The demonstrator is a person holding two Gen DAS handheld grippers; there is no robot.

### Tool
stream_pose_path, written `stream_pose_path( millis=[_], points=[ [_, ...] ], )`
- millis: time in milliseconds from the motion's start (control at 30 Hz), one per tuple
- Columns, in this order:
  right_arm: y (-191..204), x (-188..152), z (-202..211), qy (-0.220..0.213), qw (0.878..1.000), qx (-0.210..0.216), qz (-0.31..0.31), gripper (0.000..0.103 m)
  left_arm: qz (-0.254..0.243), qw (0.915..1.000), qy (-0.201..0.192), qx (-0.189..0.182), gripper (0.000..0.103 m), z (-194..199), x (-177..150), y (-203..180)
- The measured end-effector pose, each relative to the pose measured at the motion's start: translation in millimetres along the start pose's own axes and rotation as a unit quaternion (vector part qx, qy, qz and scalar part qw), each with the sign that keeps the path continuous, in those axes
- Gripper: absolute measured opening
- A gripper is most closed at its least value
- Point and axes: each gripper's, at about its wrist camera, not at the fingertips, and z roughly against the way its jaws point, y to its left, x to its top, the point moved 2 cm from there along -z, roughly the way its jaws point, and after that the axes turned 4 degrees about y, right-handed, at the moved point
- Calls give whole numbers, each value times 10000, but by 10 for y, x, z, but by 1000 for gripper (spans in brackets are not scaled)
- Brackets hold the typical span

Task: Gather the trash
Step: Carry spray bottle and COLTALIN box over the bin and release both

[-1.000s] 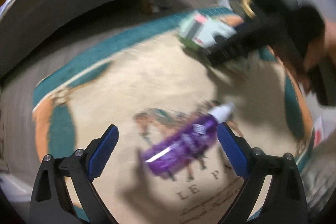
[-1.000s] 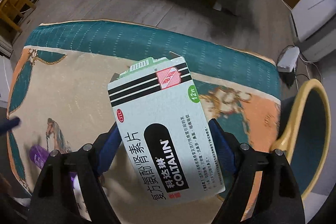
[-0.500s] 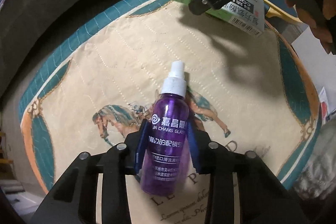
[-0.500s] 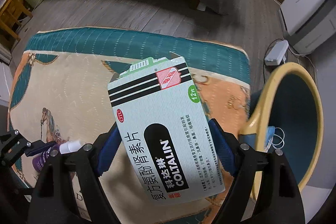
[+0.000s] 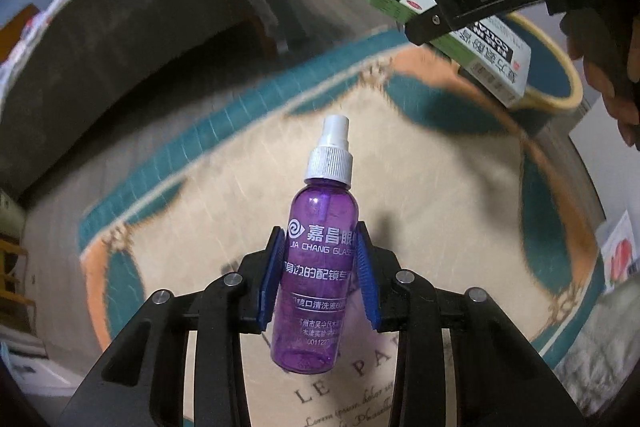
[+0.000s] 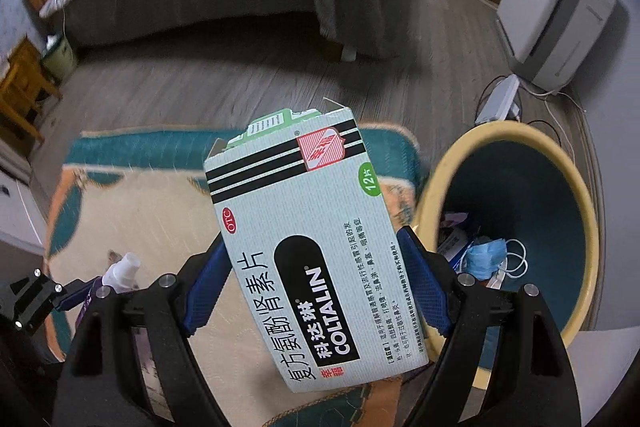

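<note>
Purple bottle (image 5: 316,267) sits clamped in the left gripper (image 5: 319,277) over the rug (image 5: 440,195), near the bin (image 6: 508,135), while the right gripper (image 6: 316,291) pinches the box (image 6: 304,247) beside the bin's rim, both poised for dropping in.

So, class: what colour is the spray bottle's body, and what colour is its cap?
The spray bottle has a translucent purple body and a white cap; the left wrist view shows it best.

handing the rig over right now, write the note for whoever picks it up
Left gripper: shut on the purple spray bottle, lifted off the rug.
Right gripper: shut on the medicine box, held beside the yellow bin, not over its mouth.
Done: both items picked up; a blue face mask and other scraps lie in the bin.
Left: drop the box in, then the bottle.
</note>
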Motion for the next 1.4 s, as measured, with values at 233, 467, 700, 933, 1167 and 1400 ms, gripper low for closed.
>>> stream_pose_path(
  millis=[233, 467, 700, 933, 1167, 1400],
  points=[
    [-274, 48, 397, -482, 9983, 19, -327, 79, 89, 9986, -510, 59, 36, 276, 216, -99],
    [-826, 24, 633, -767, 9939, -322, -722, 79, 94, 9973, -722, -87, 36, 288, 417, -273],
    [-1452, -137, 670, -731, 9867, -401, -1394, 80, -23, 9963, -834, -226, 34, 301, 598, -547],
    [-1928, -304, 589, -604, 9772, -403, -1993, 80, -61, 9943, -887, -592, 34, 345, 698, -875],
    [-2256, -484, 403, -359, 9665, -273, -2526, 80, 6, 9879, -996, -1190, 34, 257, 1100, -1272],
    [-2419, -525, 426, -624, 9448, 368, -3197, 81, -375, 9869, -955, -1246, 34, -82, 1582, -1711]
  ],
)
